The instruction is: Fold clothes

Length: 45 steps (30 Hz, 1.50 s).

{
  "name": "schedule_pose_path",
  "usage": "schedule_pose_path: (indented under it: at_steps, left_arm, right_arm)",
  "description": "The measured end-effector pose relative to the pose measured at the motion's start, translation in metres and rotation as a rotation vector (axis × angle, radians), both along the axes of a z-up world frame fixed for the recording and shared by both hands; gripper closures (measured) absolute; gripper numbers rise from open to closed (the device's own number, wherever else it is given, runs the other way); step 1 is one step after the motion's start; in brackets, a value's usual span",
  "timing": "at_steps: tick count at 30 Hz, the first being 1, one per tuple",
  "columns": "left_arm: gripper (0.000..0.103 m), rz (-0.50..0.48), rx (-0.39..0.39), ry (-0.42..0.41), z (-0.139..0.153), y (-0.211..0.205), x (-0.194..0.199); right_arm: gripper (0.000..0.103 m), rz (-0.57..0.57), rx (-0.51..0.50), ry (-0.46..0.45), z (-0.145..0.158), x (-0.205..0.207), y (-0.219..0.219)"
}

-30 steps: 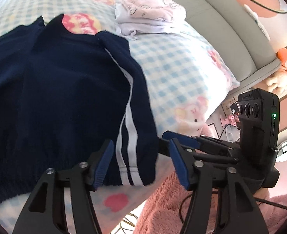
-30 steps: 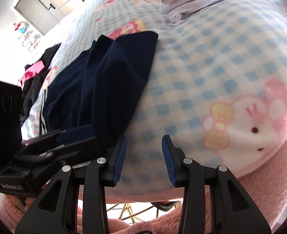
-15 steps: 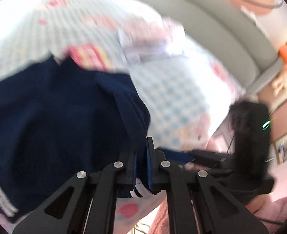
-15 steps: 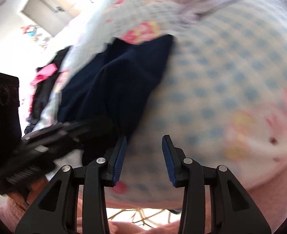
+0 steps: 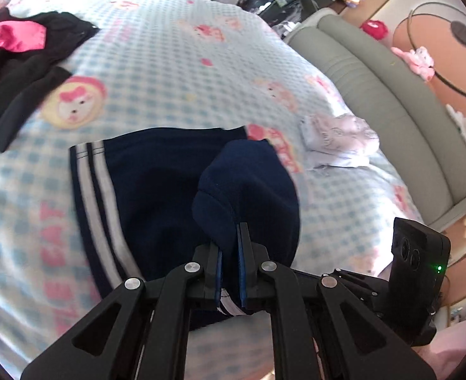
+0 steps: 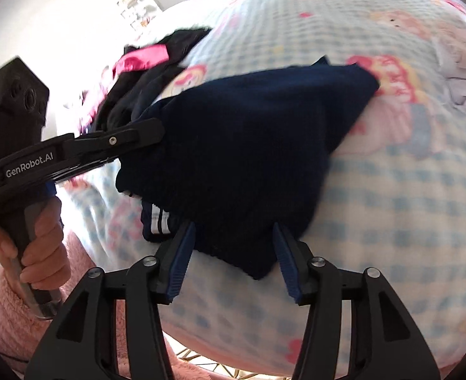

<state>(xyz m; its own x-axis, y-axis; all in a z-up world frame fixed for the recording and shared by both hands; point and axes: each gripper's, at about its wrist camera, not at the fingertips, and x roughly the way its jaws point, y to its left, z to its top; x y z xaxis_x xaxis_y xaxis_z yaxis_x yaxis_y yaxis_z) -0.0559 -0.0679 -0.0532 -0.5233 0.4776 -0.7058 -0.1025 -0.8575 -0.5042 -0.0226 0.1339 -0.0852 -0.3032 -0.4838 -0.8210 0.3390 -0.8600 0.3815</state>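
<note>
1. A bed fills both views, covered by a pale blue checked blanket (image 5: 175,63) printed with pink cartoon animals. Large pink letters on it read "EAT", though blur leaves that uncertain.
2. A navy garment (image 5: 156,190) with two white stripes down its side lies on the near part of the bed, bunched and partly doubled over itself rather than flat.
3. A heap of black and bright pink clothes (image 5: 20,53) sits unfolded at the far left of the bed.
4. A small white printed garment (image 5: 337,139) lies by the grey headboard (image 5: 391,101), apparently already folded into a compact stack.
5. The left gripper (image 5: 229,269) is clamped tight on a fold of the navy cloth and holds it lifted off the blanket.
6. The right gripper (image 6: 233,253) stands wide apart, its blue pads either side of the garment's near edge — gripping nothing.
7. Progress, as a judgement: one piece looks finished, the navy one is mid-fold, and the dark heap remains.
8. White lettering on the left gripper's body reads "GenRobot.AI" (image 6: 30,166); a hand (image 6: 39,247) in a fluffy pink sleeve grips its handle.
</note>
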Motion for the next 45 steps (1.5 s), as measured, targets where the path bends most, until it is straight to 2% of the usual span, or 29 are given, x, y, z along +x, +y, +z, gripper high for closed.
schedule_pose_path:
  at_steps: [2,6,8,12,14,18,20,23,25,28,31,32,33,35,38,39,40,41,43,45]
  left_arm:
    - [0.095,0.014,-0.02,0.013,-0.006,0.0,0.008]
    - [0.095,0.051,-0.037,-0.044,-0.027,-0.01,0.009]
    - [0.095,0.069,-0.027,-0.035,-0.026,-0.016,0.013]
    - [0.095,0.126,-0.028,0.02,-0.012,-0.028,0.025]
    - [0.095,0.129,-0.013,0.02,-0.014,-0.032,0.029]
    - [0.095,0.148,-0.068,-0.056,-0.031,-0.034,0.032]
    - [0.095,0.146,-0.077,-0.075,-0.031,-0.035,0.039]
    - [0.094,0.137,-0.127,-0.033,-0.023,-0.031,0.046]
    - [0.092,0.147,-0.145,-0.079,-0.039,-0.033,0.037]
    - [0.09,0.153,-0.127,-0.161,-0.063,-0.037,0.031]
    - [0.082,0.148,-0.14,-0.165,-0.066,-0.037,0.037]
    - [0.077,0.149,-0.138,-0.164,-0.065,-0.038,0.039]
    - [0.065,0.161,-0.126,-0.17,-0.064,-0.041,0.041]
    - [0.056,0.195,-0.113,-0.188,-0.065,-0.047,0.042]
    - [0.058,0.18,-0.058,-0.233,-0.078,-0.047,0.038]
    - [0.061,0.17,-0.055,-0.237,-0.08,-0.044,0.036]
    - [0.064,0.158,-0.05,-0.238,-0.081,-0.041,0.035]
    - [0.072,0.142,-0.037,-0.235,-0.08,-0.039,0.035]
    - [0.075,0.117,-0.017,-0.22,-0.074,-0.034,0.037]
    - [0.076,0.096,-0.019,-0.209,-0.069,-0.031,0.039]
  right_arm:
    - [0.051,-0.012,0.026,-0.006,-0.006,0.0,-0.001]
    - [0.051,-0.048,0.083,-0.032,-0.015,-0.003,0.009]
    - [0.051,-0.053,0.092,-0.016,-0.012,-0.002,0.013]
    - [0.051,-0.065,-0.001,-0.013,-0.005,-0.007,0.021]
    - [0.051,-0.072,-0.016,-0.026,-0.008,-0.012,0.022]
    - [0.051,-0.075,-0.033,-0.061,-0.018,-0.022,0.01]
    - [0.051,-0.083,-0.057,-0.039,-0.015,-0.021,0.006]
    - [0.051,-0.092,-0.082,-0.004,-0.011,-0.019,0.0]
    - [0.051,-0.097,-0.026,-0.023,-0.02,-0.024,-0.006]
    - [0.052,-0.115,0.021,-0.094,-0.043,-0.031,-0.009]
    - [0.051,-0.108,0.013,-0.084,-0.043,-0.027,-0.004]
    - [0.05,-0.105,0.002,-0.083,-0.042,-0.027,-0.002]
    - [0.049,-0.101,-0.01,-0.083,-0.041,-0.027,0.001]
    - [0.047,-0.093,-0.034,-0.093,-0.041,-0.03,0.004]
    - [0.044,-0.074,-0.074,-0.137,-0.05,-0.04,0.001]
    - [0.049,-0.066,-0.087,-0.151,-0.054,-0.044,-0.002]
    - [0.068,-0.064,-0.091,-0.153,-0.053,-0.041,-0.002]
    - [0.074,-0.063,-0.091,-0.151,-0.049,-0.037,-0.002]
    - [0.085,-0.062,-0.092,-0.145,-0.043,-0.029,0.0]
    - [0.087,-0.06,-0.093,-0.14,-0.036,-0.021,0.002]
